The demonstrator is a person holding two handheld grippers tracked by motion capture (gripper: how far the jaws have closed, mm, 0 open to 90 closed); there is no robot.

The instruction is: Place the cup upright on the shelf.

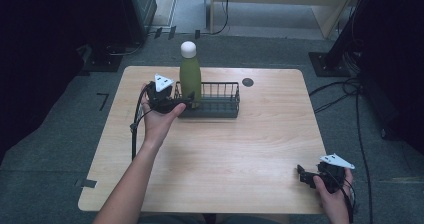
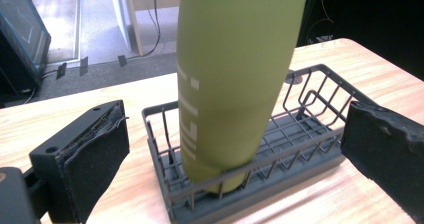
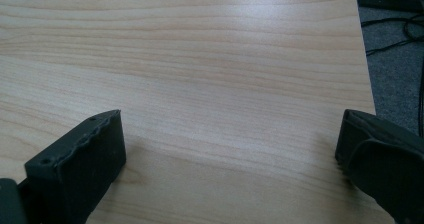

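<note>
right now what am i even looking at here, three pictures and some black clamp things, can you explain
A person sits at a wooden table and holds a hand-held two-jaw gripper in each hand. There is no robot arm.

The high view looks down from above the person. The other two pictures come from cameras riding on the grippers, looking along their black jaws.

On the table a dark wire basket holds an upright green bottle with a white cap. The left gripper sits at the bottle; in the left gripper view its padded jaws stand wide apart, clear of the bottle, so nothing is held. The right gripper rests near the table's corner, open over bare wood.
</note>
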